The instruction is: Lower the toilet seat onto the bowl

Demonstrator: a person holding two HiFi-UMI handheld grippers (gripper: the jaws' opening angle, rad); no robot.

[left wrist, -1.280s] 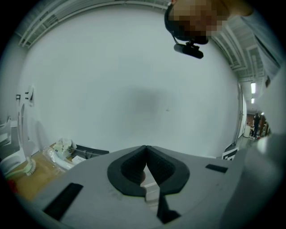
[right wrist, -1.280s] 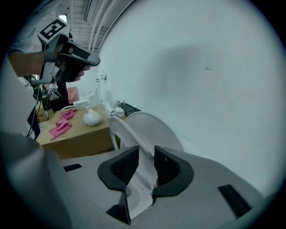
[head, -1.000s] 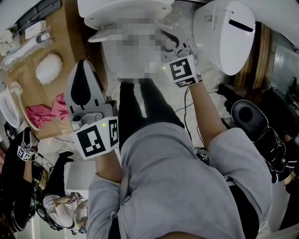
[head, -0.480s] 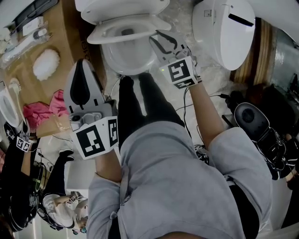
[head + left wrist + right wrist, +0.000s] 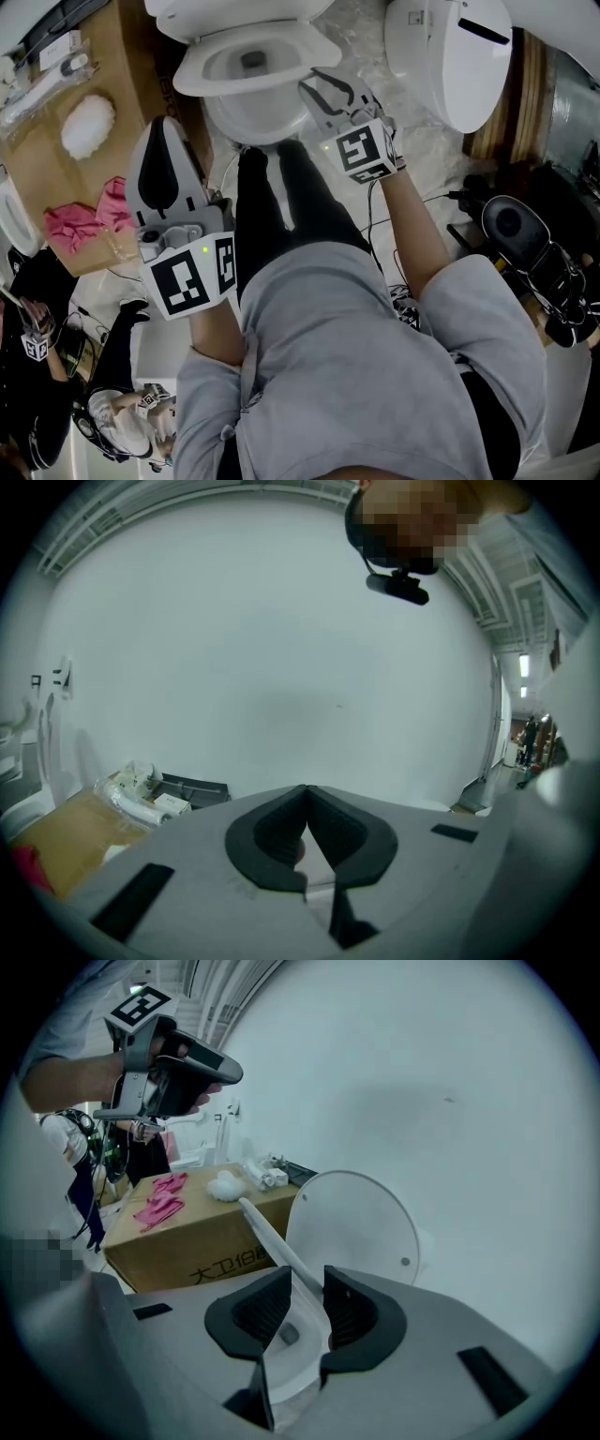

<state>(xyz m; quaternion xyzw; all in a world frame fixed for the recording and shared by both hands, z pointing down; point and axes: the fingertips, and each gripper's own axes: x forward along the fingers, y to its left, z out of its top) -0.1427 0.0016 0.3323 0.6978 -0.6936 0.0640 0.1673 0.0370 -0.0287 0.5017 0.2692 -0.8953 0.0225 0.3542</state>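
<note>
My right gripper has its dark ribbed jaws standing wide. The thin white plastic toilet seat runs edge-on into the gap between them, slanting up and away to the left. It sits closer to the right-hand pad than the left, but there is slack in the gap, so I don't read this as a clamp (whether the rim brushes that pad I cannot tell).

Through the same gap, below the seat, I see the white ceramic toilet bowl. The seat is tilted above the bowl, not resting on its rim. Behind the bowl the round white lid stands upright against the wall. In the head view this gripper reaches in over the bowl's right-hand edge.

My left gripper has its jaw tips closed together with nothing between them. It faces a plain white wall. In the head view it hangs to the bowl's left and nearer to me, well apart from the bowl and seat.

Further left of the bowl is a brown cardboard box with a crumpled pink cloth lying on top.
</note>
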